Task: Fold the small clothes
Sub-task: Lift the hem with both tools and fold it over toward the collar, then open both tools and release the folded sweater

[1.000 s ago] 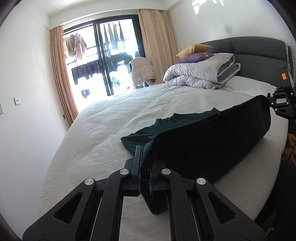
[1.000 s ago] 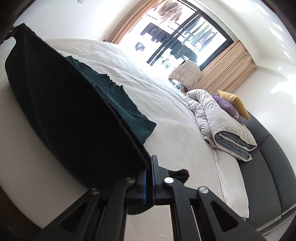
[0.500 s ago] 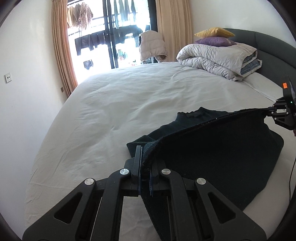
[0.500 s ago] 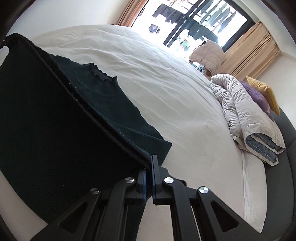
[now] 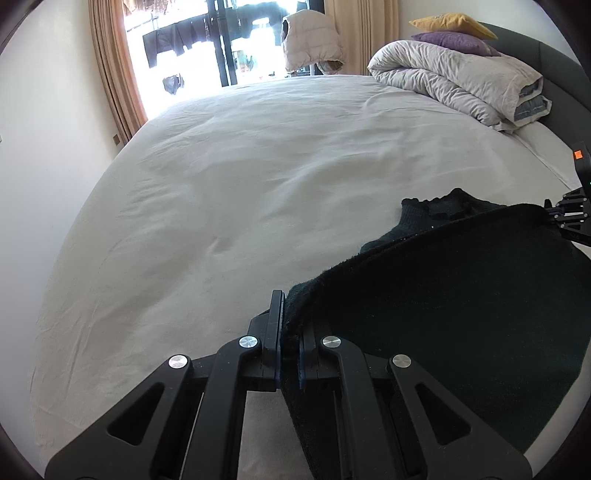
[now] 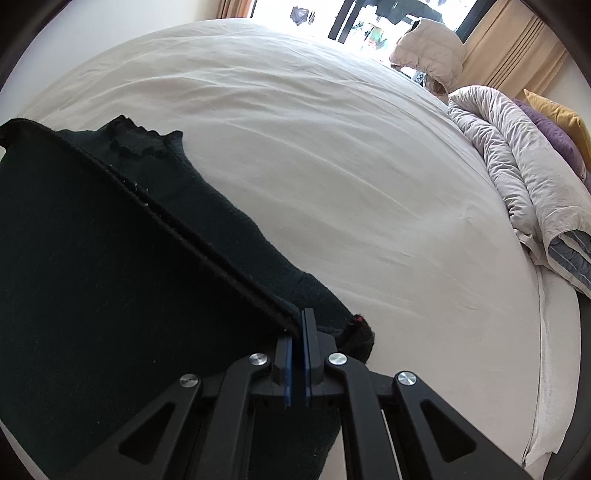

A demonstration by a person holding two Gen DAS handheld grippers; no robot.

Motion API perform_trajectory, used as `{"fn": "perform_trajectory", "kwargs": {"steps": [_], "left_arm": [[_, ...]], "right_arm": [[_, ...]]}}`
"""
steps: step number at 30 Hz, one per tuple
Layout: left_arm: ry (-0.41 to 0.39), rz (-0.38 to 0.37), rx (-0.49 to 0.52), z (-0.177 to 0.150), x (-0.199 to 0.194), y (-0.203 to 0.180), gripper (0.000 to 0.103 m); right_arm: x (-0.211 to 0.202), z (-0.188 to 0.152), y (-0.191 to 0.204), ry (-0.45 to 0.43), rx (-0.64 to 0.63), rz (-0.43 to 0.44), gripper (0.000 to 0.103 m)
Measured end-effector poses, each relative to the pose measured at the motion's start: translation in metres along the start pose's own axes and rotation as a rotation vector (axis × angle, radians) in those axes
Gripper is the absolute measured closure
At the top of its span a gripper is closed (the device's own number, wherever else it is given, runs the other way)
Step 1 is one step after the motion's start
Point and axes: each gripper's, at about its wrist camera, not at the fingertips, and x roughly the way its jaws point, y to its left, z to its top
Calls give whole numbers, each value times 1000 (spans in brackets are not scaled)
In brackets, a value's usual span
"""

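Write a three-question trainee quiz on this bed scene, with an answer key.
1. True or false: both the left gripper and the right gripper are shut on the dark sweater.
2. Which part of the sweater lies on the bed sheet? A) the neckline end B) the held hem
3. Fill in: atop the folded duvet sit a purple pillow and a ____ one.

Key: 1 true; 2 A; 3 yellow.
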Motion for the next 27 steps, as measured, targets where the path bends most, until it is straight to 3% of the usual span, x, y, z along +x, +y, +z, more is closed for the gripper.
{"fn": "perform_trajectory", "kwargs": {"steps": [2,4,6,9,11,12,13,14,15,16,19,23,27], "left_arm": [[19,-4,-18,0,13,3,98],[56,-7,-18,-2,28,3,97],[66,4,-8,-3,37,0,95],[58,-11,-22,2,39,2,94],[62,-7,-26,4,37,5,87],[60,6,-27,6,36,7,84],[61,23,-36,7,35,10,73],[63,33,-49,6,34,13,48],[56,47,-69,6,31,18,37],[36,65,-89,5,26,23,30],[15,73,-126,5,15,37,30],[-58,96,-184,3,-14,53,30],[-148,80,-207,-7,-55,49,30]], "right_arm": [[6,5,-8,-3,45,2,97],[13,8,-18,-1,98,-1,87],[9,5,-25,-26,149,-25,61],[4,-6,-29,-41,204,-9,59],[0,-14,-29,-46,225,-31,58],[-2,-17,-32,-48,246,-48,53],[-4,-19,-36,-49,273,-80,45],[-7,-22,-41,-59,302,-107,26],[-11,-24,-48,-77,341,-122,16],[-14,-26,-57,-96,384,-108,16],[-23,-29,-74,-110,475,-62,16],[-44,-36,-66,-169,480,-37,18],[-63,-52,-43,-224,487,59,18]]}}
